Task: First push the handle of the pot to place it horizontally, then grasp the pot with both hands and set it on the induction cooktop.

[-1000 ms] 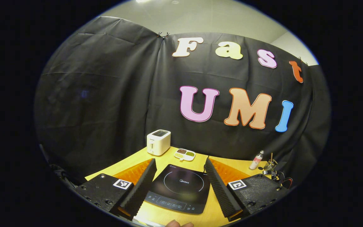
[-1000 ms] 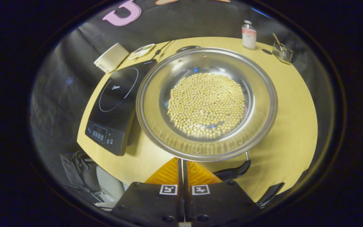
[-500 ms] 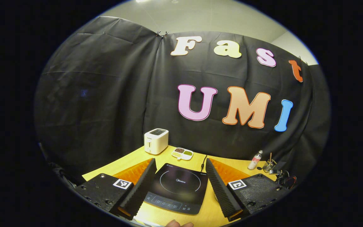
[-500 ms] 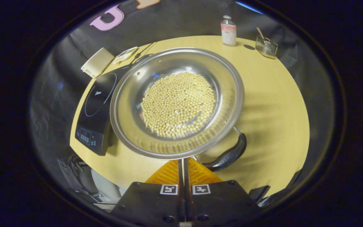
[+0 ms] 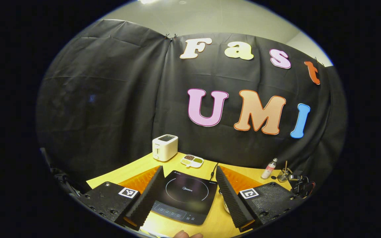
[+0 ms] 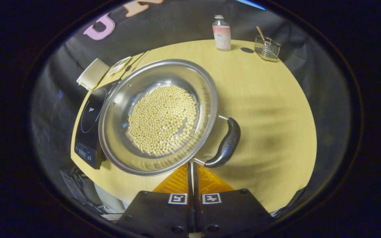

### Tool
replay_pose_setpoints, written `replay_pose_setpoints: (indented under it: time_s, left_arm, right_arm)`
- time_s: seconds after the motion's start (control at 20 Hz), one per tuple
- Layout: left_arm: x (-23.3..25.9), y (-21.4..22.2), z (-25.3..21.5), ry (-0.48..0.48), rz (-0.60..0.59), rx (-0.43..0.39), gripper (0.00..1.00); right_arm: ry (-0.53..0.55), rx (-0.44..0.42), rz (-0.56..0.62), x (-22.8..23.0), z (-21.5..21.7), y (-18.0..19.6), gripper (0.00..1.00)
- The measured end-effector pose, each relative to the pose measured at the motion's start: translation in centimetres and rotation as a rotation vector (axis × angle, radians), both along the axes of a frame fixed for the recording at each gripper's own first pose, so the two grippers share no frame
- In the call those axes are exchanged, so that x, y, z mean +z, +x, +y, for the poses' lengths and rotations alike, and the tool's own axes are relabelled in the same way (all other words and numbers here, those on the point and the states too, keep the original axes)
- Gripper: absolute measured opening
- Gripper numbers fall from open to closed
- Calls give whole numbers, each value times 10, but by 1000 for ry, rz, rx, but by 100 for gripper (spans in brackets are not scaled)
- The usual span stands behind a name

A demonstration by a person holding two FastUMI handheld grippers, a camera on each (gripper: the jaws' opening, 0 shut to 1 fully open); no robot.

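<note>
While the left claw (image 5: 188,195) stands wide apart above the induction cooktop (image 5: 183,197), the right gripper view looks down on the steel pot (image 6: 157,115) of beans on the counter (image 6: 263,99), touching the cooktop's right edge. Its black handle (image 6: 225,145) lies just beyond the right claw (image 6: 191,172), whose fingers are closed together, holding nothing.

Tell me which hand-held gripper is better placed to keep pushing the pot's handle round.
Right. The right hand-held gripper, shut, sits at the pot rim beside the black handle. The left hand-held gripper is open, facing the induction cooktop, away from the handle.
</note>
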State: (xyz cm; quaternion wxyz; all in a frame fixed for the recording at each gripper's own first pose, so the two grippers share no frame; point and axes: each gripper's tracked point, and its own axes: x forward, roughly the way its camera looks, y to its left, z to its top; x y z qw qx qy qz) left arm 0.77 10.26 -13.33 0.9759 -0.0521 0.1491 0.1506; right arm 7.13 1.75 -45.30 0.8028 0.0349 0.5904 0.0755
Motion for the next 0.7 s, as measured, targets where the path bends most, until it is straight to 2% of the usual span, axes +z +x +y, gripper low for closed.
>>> replay_pose_setpoints:
  time_s: [0.1, 0.15, 0.3, 0.45, 0.5, 0.55, 0.65, 0.7]
  left_arm:
    - [1, -2, -4, 7, 0, 12, 92]
    - [1, -3, -5, 10, 2, 19, 92]
    - [2, -8, -10, 24, 11, 38, 92]
    - [3, -15, -13, 38, 21, 50, 92]
    - [4, -16, -13, 44, 25, 51, 96]
    - [4, -16, -14, 49, 28, 54, 92]
    - [5, -17, -16, 51, 32, 55, 92]
    - [6, -17, -16, 53, 32, 52, 96]
  right_arm:
    - [0, 7, -3, -2, -7, 9, 0]
    - [-2, 13, -6, -3, -11, 15, 3]
    - [-2, 14, -11, -5, -20, 28, 0]
    - [2, 5, -15, -7, -26, 41, 2]
    - [3, 3, -17, -7, -27, 44, 2]
    - [5, -1, -19, -7, -28, 47, 3]
    - [10, 0, -23, -6, -28, 47, 0]
    - [5, 5, -31, -5, -29, 47, 0]
